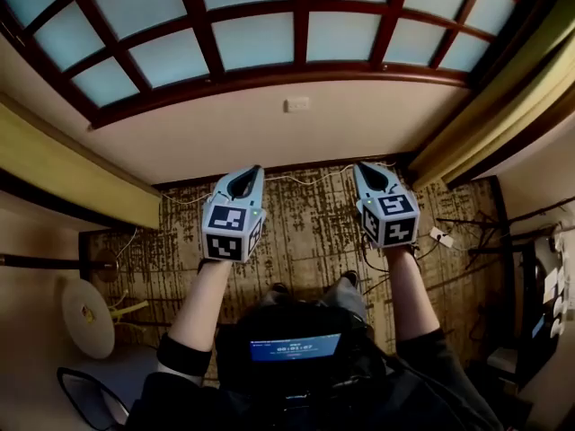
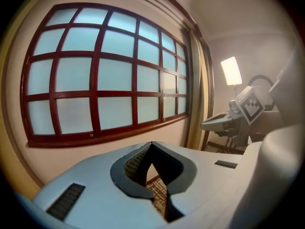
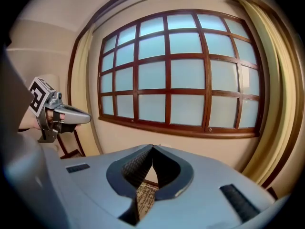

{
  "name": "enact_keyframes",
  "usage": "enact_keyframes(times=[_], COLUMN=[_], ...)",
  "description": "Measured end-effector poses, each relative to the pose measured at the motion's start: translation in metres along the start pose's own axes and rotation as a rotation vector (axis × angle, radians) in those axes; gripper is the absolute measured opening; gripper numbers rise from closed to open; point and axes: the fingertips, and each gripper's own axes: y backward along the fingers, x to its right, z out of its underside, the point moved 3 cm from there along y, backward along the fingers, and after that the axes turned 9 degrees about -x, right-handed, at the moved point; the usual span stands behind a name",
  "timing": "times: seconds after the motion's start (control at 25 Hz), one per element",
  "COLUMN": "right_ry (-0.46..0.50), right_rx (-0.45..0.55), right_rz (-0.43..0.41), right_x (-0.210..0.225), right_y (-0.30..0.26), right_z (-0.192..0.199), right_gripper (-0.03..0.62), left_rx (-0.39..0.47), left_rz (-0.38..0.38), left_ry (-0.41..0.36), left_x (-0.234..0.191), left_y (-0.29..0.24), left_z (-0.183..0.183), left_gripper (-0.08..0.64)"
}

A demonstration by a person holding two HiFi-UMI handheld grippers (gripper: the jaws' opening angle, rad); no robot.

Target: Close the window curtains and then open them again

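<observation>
Facing the window [image 1: 260, 34] with left gripper [image 1: 246, 172] and right gripper [image 1: 369, 167] both clenched shut on nothing. Spotted curtains [image 1: 72, 171] bunched back at either side of it, well apart from both. Probably soft, light-ish, floppy fabric; likely to slip, so best to pinch a thick fold along the inner edge.

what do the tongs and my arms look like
The left tongs and right tongs are pale grey-blue shells that taper to a point. Each has a dark teardrop-shaped hollow lined with textured dark pads. Behind them sit the left cube and right cube, white with black square markers. The person wears dark sleeves that leave the forearms bare.
</observation>
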Motion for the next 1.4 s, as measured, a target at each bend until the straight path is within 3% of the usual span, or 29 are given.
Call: enact_keyframes(times=[0.36, 0.76, 1.4], right_ry=[0.039, -0.04, -0.006], right_rx=[-0.02, -0.027, -0.046], right_rz=[-0.04, -0.067, -0.053], right_x=[0.0, 0.051, 0.064], right_y=[0.003, 0.024, 0.051], right_z=[0.003, 0.043, 0.062], right_gripper=[0.015, 0.012, 0.011], left_rx=[0.007, -0.022, -0.034], left_rz=[-0.036, -0.074, -0.093], left_ry=[0.095, 0.098, 0.124], left_x=[0.002, 0.047, 0.068], left_y=[0.016, 0.003, 0.011], left_z=[0.011, 0.016, 0.029], left_gripper=[0.0, 0.0, 0.0])
